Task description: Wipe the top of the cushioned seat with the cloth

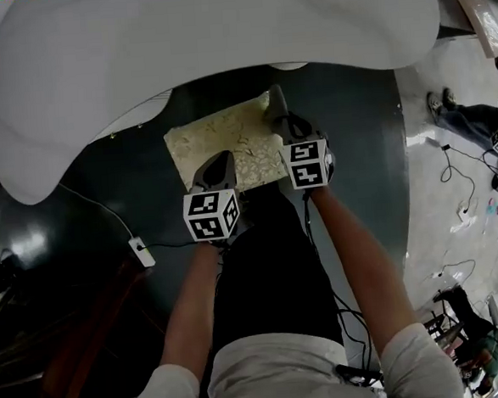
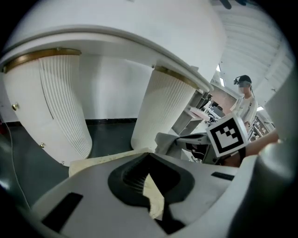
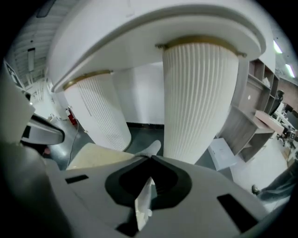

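Observation:
The cushioned seat (image 1: 179,46) is a big white rounded top across the upper head view, standing on ribbed white pillars (image 3: 200,97). A cream patterned cloth (image 1: 228,144) hangs spread between both grippers, over the dark floor just short of the seat's near edge. My left gripper (image 1: 217,169) is shut on the cloth's near edge, and a strip of the cloth (image 2: 153,197) shows between its jaws. My right gripper (image 1: 277,107) is shut on the cloth's right edge, with a pinched fold of cloth (image 3: 144,200) in its jaws.
Two ribbed pillars (image 2: 60,107) with gold trim stand under the seat. A white cable with a plug block (image 1: 140,251) lies on the dark floor at left. Another person (image 2: 244,100) stands at far right, near shelving (image 3: 260,116) and loose cables (image 1: 460,179).

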Available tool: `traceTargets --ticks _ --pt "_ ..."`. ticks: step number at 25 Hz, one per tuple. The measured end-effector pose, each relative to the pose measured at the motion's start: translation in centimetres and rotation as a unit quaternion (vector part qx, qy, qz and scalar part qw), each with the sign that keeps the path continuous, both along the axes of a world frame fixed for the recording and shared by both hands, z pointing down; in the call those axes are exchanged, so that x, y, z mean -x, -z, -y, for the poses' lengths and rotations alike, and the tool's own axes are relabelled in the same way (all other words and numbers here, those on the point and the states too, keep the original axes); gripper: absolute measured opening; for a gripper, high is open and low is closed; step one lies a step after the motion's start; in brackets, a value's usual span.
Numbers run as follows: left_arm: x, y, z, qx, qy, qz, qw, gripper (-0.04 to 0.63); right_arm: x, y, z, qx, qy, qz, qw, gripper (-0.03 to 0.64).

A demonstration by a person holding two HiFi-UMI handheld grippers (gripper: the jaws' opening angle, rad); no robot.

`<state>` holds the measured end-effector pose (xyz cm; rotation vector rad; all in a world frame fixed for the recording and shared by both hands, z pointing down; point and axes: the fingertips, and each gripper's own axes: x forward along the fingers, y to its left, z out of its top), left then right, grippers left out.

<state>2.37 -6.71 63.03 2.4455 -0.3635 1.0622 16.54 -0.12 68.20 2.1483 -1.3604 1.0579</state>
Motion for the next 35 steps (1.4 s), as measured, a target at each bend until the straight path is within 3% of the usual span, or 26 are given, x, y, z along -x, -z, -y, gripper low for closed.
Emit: traceTargets --ticks 7,12,16,19,24,30,35 --pt "3.4 11.0 -4.6 -0.034 0.032 -0.042 0.998 0.014 4.9 13.3 -4.2 -0.066 0.001 -0.02 0.998 0.014" --pt "4.9 20.4 -6.0 -0.096 0.044 -0.093 0.99 0.014 6.9 23.5 -6.4 -0.11 0.018 -0.088 0.99 0.014" --pt "6.7 24.9 -7.7 -0.104 0.073 -0.116 0.9852 0.014 9.3 29.6 -8.0 -0.151 0.011 -0.089 0.984 0.014" --pt "7.7 27.7 -10.0 -0.111 0.099 -0.123 0.9811 0.014 10.9 33.0 -9.7 -0.179 0.034 -0.084 0.98 0.014" --pt "8.4 31.8 -12.2 -0.13 0.179 -0.133 0.9662 0.014 11.0 38.3 -12.6 -0.224 0.071 -0.071 0.969 0.014" --pt "7.9 38.2 -16.6 -0.182 0.221 -0.163 0.9441 0.014 10.6 44.0 -15.4 -0.248 0.149 -0.091 0.953 0.014" --pt "7.4 43.2 -21.1 -0.214 0.228 -0.189 0.9306 0.014 11.1 49.7 -17.3 -0.299 0.186 -0.099 0.931 0.014"
